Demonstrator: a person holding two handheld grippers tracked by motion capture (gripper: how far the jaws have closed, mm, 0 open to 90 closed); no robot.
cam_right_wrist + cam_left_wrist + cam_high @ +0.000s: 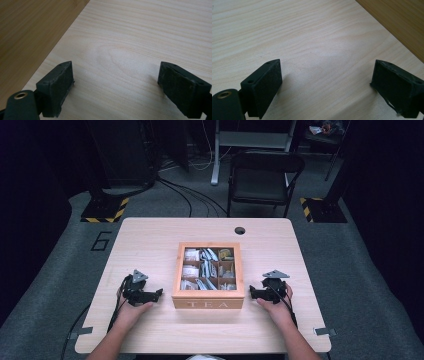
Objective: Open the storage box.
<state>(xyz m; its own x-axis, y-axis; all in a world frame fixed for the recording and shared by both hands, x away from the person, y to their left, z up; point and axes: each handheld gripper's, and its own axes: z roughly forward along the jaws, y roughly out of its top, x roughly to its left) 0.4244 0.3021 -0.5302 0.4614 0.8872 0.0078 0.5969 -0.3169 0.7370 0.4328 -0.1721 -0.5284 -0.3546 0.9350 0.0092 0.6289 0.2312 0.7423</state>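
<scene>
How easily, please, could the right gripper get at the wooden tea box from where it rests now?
Probably easily: the right gripper, jaws open, sits just beside the tea box, with bare table between.

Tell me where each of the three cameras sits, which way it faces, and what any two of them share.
High view: above the person's side, facing forward and down on the table and tea box; forearms, left gripper, right gripper show.
Left gripper view: rides the left gripper, faces the tabletop; open jaws show.
Right gripper view: rides the right gripper, faces the tabletop; open jaws show.
Shared: both gripper views catch the box's wooden side at a corner.
</scene>
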